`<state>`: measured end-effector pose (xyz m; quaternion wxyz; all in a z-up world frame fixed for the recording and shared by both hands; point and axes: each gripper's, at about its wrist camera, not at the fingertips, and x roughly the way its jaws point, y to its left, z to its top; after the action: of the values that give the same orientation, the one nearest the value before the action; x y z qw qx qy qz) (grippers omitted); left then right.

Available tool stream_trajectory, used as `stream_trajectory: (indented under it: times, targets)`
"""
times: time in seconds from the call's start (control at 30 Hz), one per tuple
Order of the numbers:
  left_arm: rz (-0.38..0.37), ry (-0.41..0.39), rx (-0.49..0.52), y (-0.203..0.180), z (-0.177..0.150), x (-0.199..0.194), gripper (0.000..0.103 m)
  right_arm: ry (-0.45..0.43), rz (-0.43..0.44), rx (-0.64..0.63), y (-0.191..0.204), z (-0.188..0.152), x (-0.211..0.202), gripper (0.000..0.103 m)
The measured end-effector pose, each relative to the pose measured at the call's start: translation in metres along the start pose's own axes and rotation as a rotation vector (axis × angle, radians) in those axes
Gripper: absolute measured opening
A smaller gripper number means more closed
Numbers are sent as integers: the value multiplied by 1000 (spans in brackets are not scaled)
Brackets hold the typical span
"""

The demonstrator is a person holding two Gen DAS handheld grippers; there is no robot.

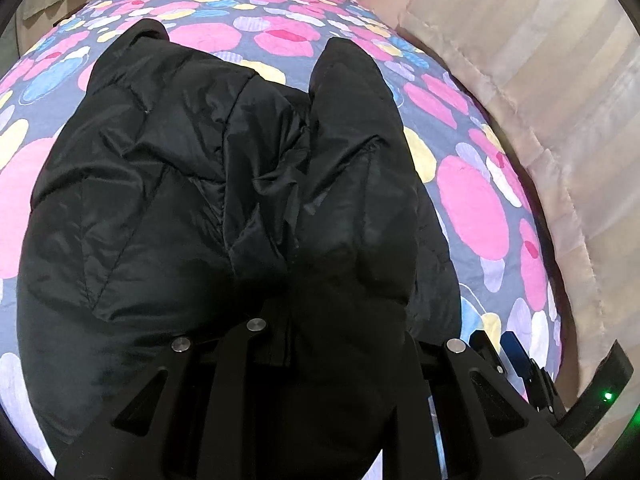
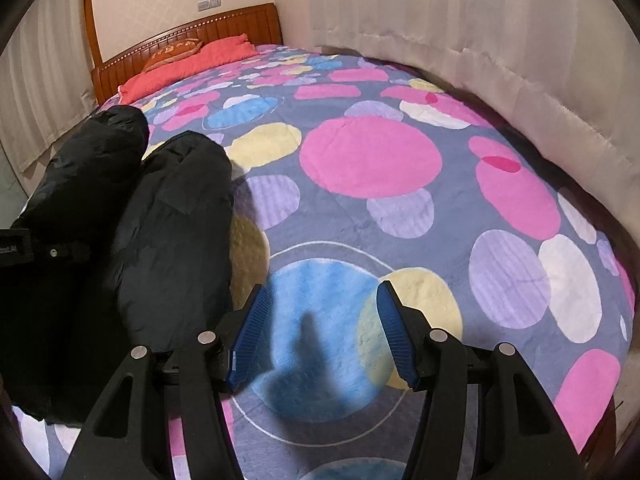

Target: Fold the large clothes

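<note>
A black padded jacket (image 1: 192, 184) lies on the bed, sleeves folded over its body. In the left wrist view my left gripper (image 1: 320, 340) is pressed into the jacket's near edge; black fabric covers its fingertips, so the jaws are hidden. The right gripper's blue pad (image 1: 514, 350) shows at the lower right of that view. In the right wrist view my right gripper (image 2: 320, 336) is open and empty above the bedspread, its blue pads (image 2: 250, 332) wide apart, just right of the jacket (image 2: 168, 232). The left gripper's body (image 2: 48, 252) shows at the left edge there.
The bed has a bedspread (image 2: 372, 152) with large pink, blue, yellow and lilac circles. A red pillow (image 2: 188, 64) and a wooden headboard (image 2: 192, 32) are at the far end. Pale curtains (image 2: 480, 32) hang along the right side of the bed.
</note>
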<state>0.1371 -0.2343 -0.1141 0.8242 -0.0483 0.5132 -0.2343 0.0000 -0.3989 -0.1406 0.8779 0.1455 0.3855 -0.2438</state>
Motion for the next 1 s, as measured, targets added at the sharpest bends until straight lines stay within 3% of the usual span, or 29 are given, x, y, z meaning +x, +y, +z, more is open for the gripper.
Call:
stream_trajectory:
  times: [0.17, 0.37, 0.43, 0.5, 0.63, 0.8, 0.9, 1.0]
  targets:
    - [-7, -9, 11, 0, -1, -10, 18, -6, -11, -11, 2, -1, -3, 57]
    - [-23, -48, 0, -4, -3, -39, 30, -10, -29, -26, 5, 0, -9, 57]
    - [-46, -72, 6, -6, -3, -55, 45, -14, -37, -35, 7, 0, -12, 57]
    - [-80, -91, -4, -6, -3, -68, 53, -18, -42, -42, 8, 1, -14, 57]
    - [-131, -165, -3, 1, -6, -106, 60, -26, -43, -54, 13, 2, -21, 57]
    - [-79, -244, -25, 43, -15, -138, 72, -36, -13, -58, 23, 7, -29, 57]
    - [-6, -259, -92, 90, -22, -140, 73, -42, 14, -67, 33, 11, -33, 57]
    - [18, -236, -176, 130, -25, -131, 73, -53, 58, -74, 49, 19, -40, 57]
